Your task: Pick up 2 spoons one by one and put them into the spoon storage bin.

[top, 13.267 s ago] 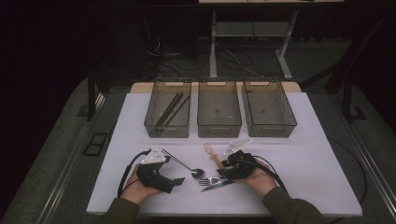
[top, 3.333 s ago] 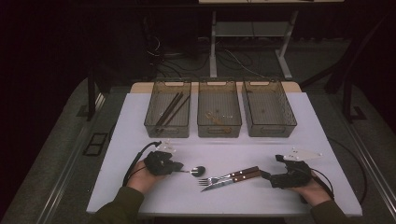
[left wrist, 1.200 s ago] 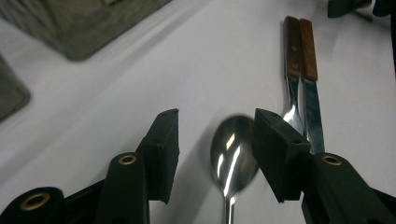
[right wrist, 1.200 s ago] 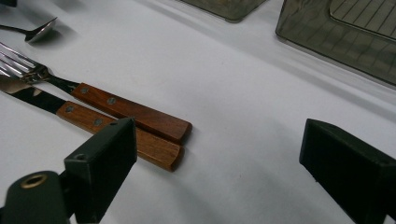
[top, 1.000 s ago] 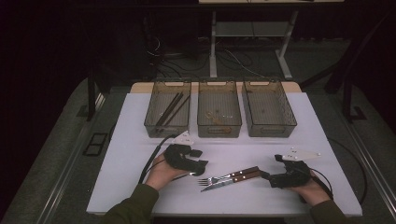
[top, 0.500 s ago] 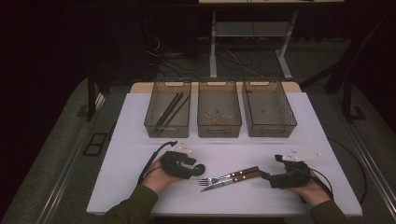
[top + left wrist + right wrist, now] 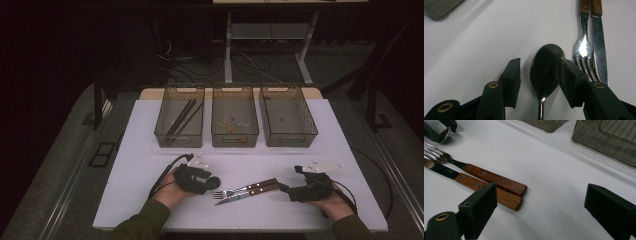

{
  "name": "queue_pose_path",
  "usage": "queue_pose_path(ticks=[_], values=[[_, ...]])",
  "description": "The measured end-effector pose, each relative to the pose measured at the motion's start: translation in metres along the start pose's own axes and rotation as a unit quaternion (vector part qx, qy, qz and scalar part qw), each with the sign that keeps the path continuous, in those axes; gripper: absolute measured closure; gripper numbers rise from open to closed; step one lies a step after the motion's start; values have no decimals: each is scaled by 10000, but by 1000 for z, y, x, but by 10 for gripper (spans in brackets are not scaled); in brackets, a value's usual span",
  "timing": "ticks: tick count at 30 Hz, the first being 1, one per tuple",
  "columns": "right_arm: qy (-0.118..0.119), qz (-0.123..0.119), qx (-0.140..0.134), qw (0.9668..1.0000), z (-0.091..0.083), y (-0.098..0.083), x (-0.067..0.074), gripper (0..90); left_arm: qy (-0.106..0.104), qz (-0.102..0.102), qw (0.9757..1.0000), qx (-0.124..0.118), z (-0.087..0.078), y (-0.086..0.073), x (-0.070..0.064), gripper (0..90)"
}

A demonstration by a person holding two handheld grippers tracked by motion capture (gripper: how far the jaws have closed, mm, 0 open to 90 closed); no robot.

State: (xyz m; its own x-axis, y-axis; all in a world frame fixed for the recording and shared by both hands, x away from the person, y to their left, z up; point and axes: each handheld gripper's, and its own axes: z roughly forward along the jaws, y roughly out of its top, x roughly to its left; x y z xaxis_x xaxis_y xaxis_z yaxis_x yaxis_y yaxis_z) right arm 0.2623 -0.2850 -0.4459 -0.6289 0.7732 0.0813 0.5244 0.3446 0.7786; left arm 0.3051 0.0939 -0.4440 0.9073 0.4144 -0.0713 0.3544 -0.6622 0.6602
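High view: the left hand (image 7: 167, 192) enters from the bottom edge and rests on the white table (image 7: 150, 140), forearm angled up and to the right. The left gripper (image 7: 212, 181) lies low over the surface and points right, toward the tines of the fork (image 7: 245, 189). The knife (image 7: 247, 194) lies just beside the fork, handles pointing right. The right hand (image 7: 335, 205) rests near the right end of the table; the right gripper (image 7: 292, 192) points left, just off the ends of the two wooden handles. Three bins stand in a row beyond: the left bin (image 7: 161, 131) holds dark sticks, the middle bin (image 7: 235, 137) small items, and the right bin (image 7: 314, 131) is next to it.

Left gripper view: the jaws stand partly apart and have just been closing. The spoon (image 7: 545, 67) lies on the table between them, bowl away from the camera, stem toward it. The right-hand pad (image 7: 571, 82) touches the bowl's edge; the left-hand pad (image 7: 512, 80) stands clear of it with a gap. Fork and knife lie just beyond the right-hand pad.

Right gripper view: the jaws are spread wide, with bare table between them. The two wooden handles end next to the left-hand pad (image 7: 482, 206); contact cannot be determined. Nothing is held.
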Motion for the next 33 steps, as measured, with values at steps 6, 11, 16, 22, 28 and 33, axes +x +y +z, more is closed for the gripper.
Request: queue_pose_path(ticks=[6, 11, 16, 22, 28, 33], values=[[-5, 4, -5, 10000, 0, 0, 0, 108, -52, 135, 9999, 78, 0, 1, -6, 628], [-6, -4, -4, 10000, 0, 0, 0, 107, -51, 188, 9997, 174, -3, 2, -5, 686], [-13, 6, -9, 10000, 0, 0, 0, 107, -38, 228, 9997, 125, -7, 1, -5, 780], [-13, 1, -5, 10000, 0, 0, 0, 107, -182, 308, 9993, 102, -11, 2, -6, 860], [-10, -6, -9, 10000, 0, 0, 0, 107, -331, 240, 9991, 101, -13, 2, -5, 887], [-7, -2, -2, 10000, -1, 1, -1, 107, -377, 124, 9992, 71, -13, 2, -3, 888]])
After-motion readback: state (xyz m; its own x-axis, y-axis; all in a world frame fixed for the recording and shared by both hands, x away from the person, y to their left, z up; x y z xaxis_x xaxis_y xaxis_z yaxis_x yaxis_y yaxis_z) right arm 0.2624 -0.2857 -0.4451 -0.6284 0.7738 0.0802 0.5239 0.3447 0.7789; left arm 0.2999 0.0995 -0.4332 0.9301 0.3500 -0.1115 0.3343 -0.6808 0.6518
